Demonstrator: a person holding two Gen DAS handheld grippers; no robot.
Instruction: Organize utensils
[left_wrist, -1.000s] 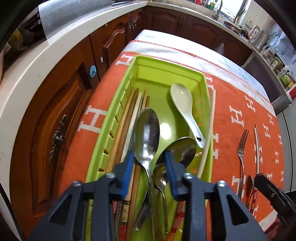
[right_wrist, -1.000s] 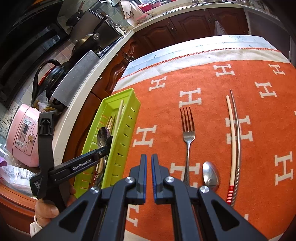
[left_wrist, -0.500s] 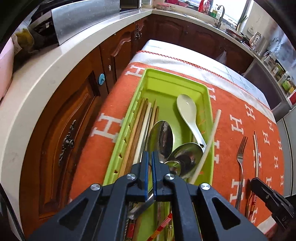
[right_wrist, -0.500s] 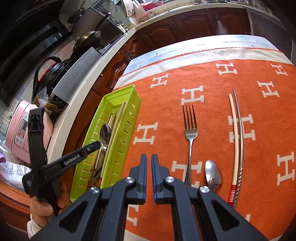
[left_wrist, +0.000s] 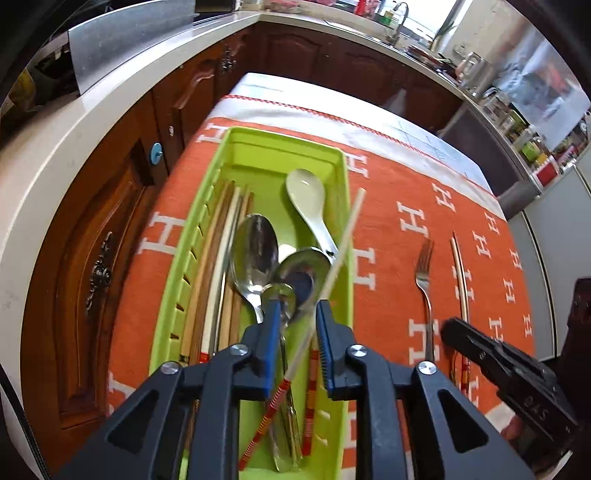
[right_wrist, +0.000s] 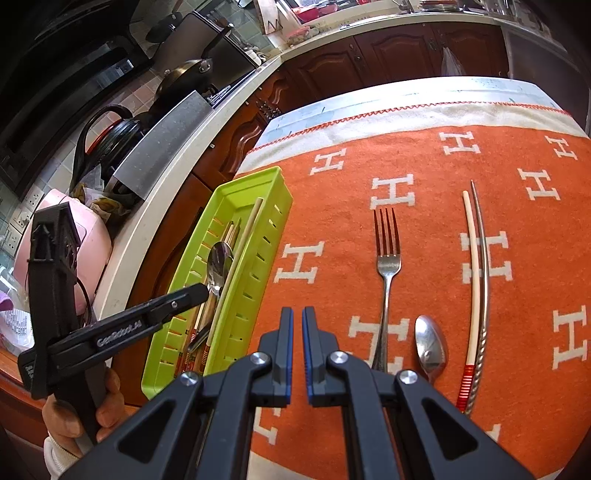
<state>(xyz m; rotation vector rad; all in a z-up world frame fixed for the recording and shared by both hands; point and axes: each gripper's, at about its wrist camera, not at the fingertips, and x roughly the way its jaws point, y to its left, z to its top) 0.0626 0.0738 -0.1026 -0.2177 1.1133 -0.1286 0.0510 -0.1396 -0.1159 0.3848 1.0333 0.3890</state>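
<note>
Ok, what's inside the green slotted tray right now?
Green slotted tray: wooden chopsticks, metal spoons, white ceramic spoon, cream chopstick leaning on its rim. Handle ends hide behind the left gripper.

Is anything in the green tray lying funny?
Yes. One white chopstick lies crooked across the spoons, its tip poking over the tray's right rim, while the other chopsticks lie straight along the left wall.

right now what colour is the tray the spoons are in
Lime green. The slotted tray shows best in the left wrist view, sitting on the orange cloth.
</note>
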